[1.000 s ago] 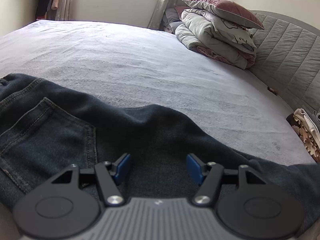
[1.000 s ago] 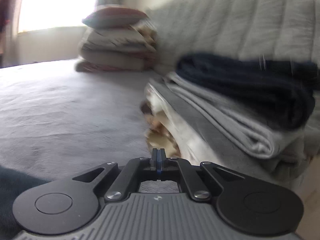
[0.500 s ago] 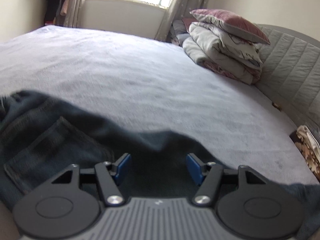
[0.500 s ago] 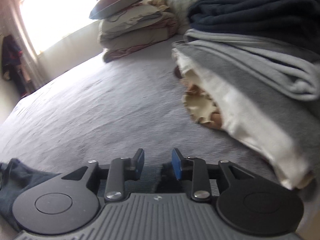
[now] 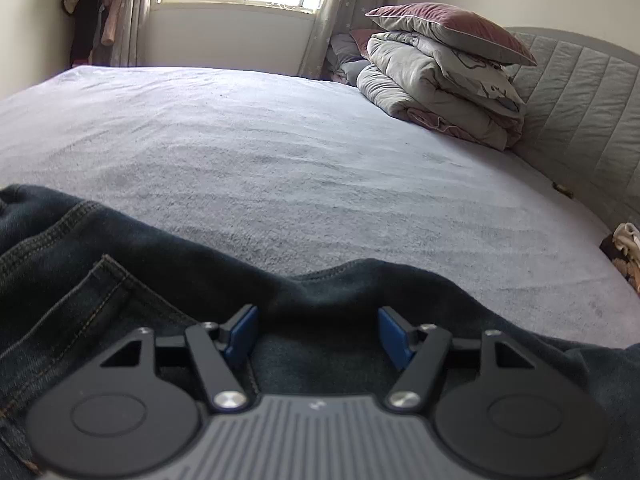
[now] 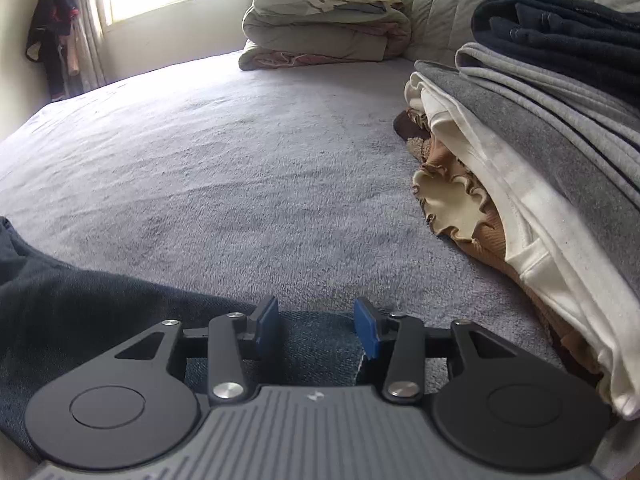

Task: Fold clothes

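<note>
Both grippers hovered over dark blue denim jeans (image 5: 120, 280) on the grey bed (image 5: 280, 152): left gripper (image 5: 318, 330) and right gripper (image 6: 316, 326) fingers were opening, pinching nothing; beyond lay stacked folded clothes (image 6: 540, 128).

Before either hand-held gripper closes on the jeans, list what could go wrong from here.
1. The right hand-held gripper, its jaws opening, sits over the jeans at the frayed hem; it may catch only one layer, so the fold skews.
2. The stack of folded clothes lies close to its right; a swing could topple it.
3. The left hand-held gripper, jaws also opening, hovers over a raised ridge of denim near the back pocket; pinching there may bunch the fabric.
</note>
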`<state>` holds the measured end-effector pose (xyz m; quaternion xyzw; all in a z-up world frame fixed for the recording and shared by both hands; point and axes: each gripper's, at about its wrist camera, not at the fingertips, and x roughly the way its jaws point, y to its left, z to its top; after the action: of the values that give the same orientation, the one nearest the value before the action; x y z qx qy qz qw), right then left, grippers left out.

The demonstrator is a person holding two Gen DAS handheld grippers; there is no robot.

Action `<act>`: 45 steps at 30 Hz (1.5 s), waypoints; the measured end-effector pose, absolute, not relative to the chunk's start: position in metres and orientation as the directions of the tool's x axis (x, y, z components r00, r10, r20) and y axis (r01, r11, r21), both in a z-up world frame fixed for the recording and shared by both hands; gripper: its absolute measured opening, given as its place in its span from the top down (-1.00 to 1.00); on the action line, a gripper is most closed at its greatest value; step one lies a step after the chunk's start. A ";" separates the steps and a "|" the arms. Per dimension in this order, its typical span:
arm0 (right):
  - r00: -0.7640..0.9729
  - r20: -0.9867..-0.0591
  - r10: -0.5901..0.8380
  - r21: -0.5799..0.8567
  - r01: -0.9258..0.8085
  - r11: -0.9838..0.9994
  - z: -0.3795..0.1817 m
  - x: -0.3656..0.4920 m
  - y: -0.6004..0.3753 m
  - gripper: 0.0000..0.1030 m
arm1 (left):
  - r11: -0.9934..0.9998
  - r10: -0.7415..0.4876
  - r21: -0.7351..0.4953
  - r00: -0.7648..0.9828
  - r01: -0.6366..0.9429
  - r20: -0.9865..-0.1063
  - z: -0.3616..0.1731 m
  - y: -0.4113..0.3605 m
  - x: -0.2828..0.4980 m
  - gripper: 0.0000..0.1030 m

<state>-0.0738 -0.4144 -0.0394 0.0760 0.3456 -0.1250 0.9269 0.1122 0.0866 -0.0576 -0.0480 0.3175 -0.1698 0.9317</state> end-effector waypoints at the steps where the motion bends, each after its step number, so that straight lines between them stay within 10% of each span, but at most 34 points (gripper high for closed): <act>1: 0.730 -0.660 -0.175 0.068 0.290 0.954 -0.038 -0.076 -0.417 0.13 | 0.938 -0.347 -0.201 0.740 0.284 -0.576 -0.057 0.087 0.112 -0.31; 20: 0.728 -0.667 -0.159 0.046 0.253 0.966 -0.042 -0.080 -0.417 0.08 | 0.940 -0.336 -0.261 0.741 0.221 -0.582 -0.049 0.092 0.104 -0.31; 24: 0.740 -0.652 -0.164 0.034 0.245 0.969 -0.040 -0.081 -0.413 0.72 | 0.940 -0.336 -0.260 0.743 0.222 -0.579 -0.049 0.093 0.102 -0.31; 31: 0.809 -0.508 -0.294 -0.072 0.300 0.951 -0.007 -0.107 -0.393 0.80 | 0.933 -0.346 -0.292 0.752 0.211 -0.561 -0.041 0.103 0.097 -0.30; 36: 0.700 -0.639 -0.318 -0.131 0.307 0.942 -0.035 -0.082 -0.401 0.70 | 0.941 -0.319 -0.286 0.762 0.182 -0.563 -0.034 0.114 0.094 -0.29; 45: 0.775 -0.562 -0.290 -0.065 0.308 0.949 -0.009 -0.093 -0.389 0.32 | 0.927 -0.276 -0.374 0.732 0.032 -0.623 -0.017 0.154 0.064 -0.26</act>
<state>-0.0927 -0.3890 -0.0090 0.0152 0.2957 -0.1589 0.9418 0.0644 0.1542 -0.0175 -0.1713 0.3563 -0.0844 0.9146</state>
